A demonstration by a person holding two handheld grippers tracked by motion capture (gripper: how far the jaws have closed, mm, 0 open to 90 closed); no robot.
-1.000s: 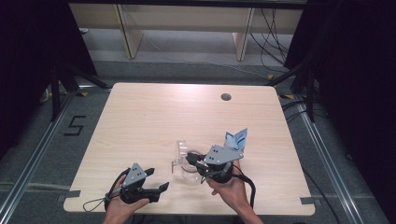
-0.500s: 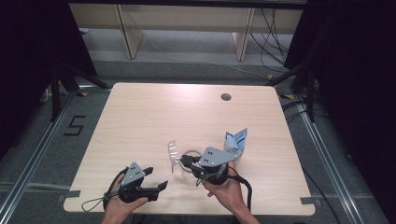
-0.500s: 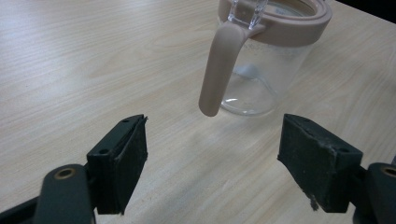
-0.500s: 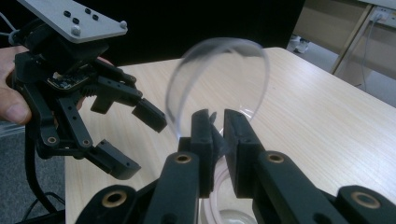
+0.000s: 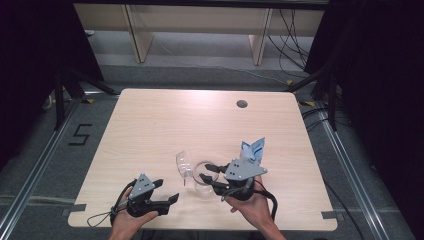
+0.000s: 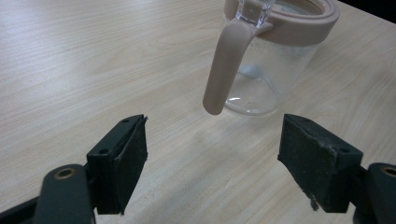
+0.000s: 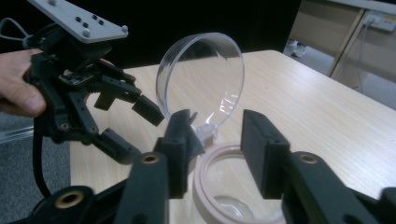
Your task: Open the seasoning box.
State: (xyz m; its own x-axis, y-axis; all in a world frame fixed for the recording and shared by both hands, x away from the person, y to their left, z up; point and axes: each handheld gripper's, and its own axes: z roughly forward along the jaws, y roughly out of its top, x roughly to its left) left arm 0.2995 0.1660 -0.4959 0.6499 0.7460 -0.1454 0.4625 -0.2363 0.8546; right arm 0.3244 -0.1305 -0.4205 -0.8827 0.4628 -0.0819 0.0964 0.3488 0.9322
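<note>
Clear plastic forms the jug [image 5: 202, 176], which stands near the front edge of the tabletop [image 5: 165, 125], slightly right of centre. It carries a beige rim ring and a beige handle [image 6: 223, 65]. Its round transparent lid [image 7: 201, 77] is hinged at the rim and stands raised, close to upright.

The right gripper [image 7: 215, 140] is positioned over the jug mouth, jaws set narrow on either side of the lid's hinge tab. Whether the pads actually grip the tab cannot be told; a small gap seems to remain on one side. The left gripper [image 6: 212, 161] is held wide, nothing between its jaws, aimed at the handle and a short way off it. In the high view it sits near the front-left of the tabletop.

Risks, as judgement:
- The jug appears light and unbraced. Any push on the lid could slide or tip it.
- The hinge tab is small and smooth. A slipping pad could let the lid snap down.
- Forcing the lid past its stop could strain the hinge.

Surroundings: a blue-and-white packet [image 5: 252, 149] stands just behind the right gripper, close enough to be knocked on withdrawal. A cable hole [image 5: 242, 104] lies toward the back edge, well apart. Nothing stands between the left gripper and the handle.
</note>
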